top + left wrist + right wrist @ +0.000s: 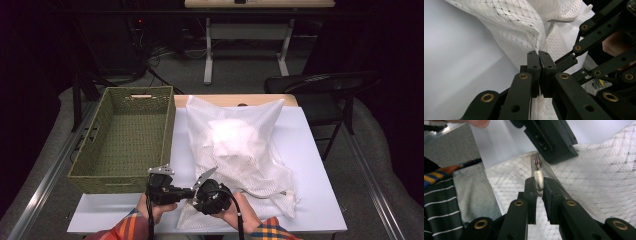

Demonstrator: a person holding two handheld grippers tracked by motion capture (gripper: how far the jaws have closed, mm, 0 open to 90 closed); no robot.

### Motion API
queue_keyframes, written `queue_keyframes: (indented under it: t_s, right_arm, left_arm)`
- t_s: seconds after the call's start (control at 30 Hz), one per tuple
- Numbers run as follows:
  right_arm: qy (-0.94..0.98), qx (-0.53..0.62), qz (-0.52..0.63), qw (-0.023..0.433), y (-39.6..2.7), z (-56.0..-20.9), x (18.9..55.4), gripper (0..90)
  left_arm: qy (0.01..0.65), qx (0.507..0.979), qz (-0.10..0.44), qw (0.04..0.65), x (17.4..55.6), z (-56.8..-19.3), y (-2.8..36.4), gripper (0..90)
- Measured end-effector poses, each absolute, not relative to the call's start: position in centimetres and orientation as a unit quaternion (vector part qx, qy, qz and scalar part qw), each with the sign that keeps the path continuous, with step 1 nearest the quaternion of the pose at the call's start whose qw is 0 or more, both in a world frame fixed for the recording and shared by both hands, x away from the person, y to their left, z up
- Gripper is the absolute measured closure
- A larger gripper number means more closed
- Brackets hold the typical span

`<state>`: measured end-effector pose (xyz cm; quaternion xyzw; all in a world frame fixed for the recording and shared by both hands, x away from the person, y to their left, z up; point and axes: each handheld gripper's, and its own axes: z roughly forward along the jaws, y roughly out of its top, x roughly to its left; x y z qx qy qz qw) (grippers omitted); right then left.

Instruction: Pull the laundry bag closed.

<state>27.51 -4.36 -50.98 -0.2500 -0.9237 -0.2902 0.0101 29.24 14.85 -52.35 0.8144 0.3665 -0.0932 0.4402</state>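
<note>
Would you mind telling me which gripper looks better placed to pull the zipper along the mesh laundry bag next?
Probably the right gripper: its jaws pinch the white zipper pull. The left gripper is shut on a fold of the mesh laundry bag, suited to bracing it.

A dark room: grey floor [240, 70], a black folding chair [320, 85] right, a white-legged desk [250, 30] behind.
</note>
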Motion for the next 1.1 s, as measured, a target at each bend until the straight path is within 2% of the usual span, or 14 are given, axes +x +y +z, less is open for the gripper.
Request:
queue_keyframes:
  t_s: [0.37,0.53,0.67,0.93,1.1]
  right_arm:
    - [-0.920,-0.257,-0.294,0.042,-4.5,-50.7,27.7,77.8]
    - [-0.913,-0.275,-0.296,0.054,-4.3,-51.2,28.1,81.4]
    - [-0.915,-0.277,-0.291,0.047,-4.1,-51.5,28.1,84.0]
    - [-0.919,-0.267,-0.291,0.026,-4.0,-51.2,27.8,85.0]
    - [-0.919,-0.266,-0.288,0.025,-4.0,-51.2,27.8,85.2]
  left_arm:
    - [0.363,0.816,-0.087,0.442,29.2,-52.3,14.6,87.6]
    - [0.361,0.817,-0.088,0.442,29.1,-52.4,14.4,87.5]
    - [0.358,0.818,-0.088,0.441,29.1,-52.2,14.6,86.9]
    - [0.362,0.809,-0.127,0.446,29.4,-52.7,14.9,74.3]
    - [0.363,0.814,-0.119,0.438,29.3,-52.6,14.9,84.4]
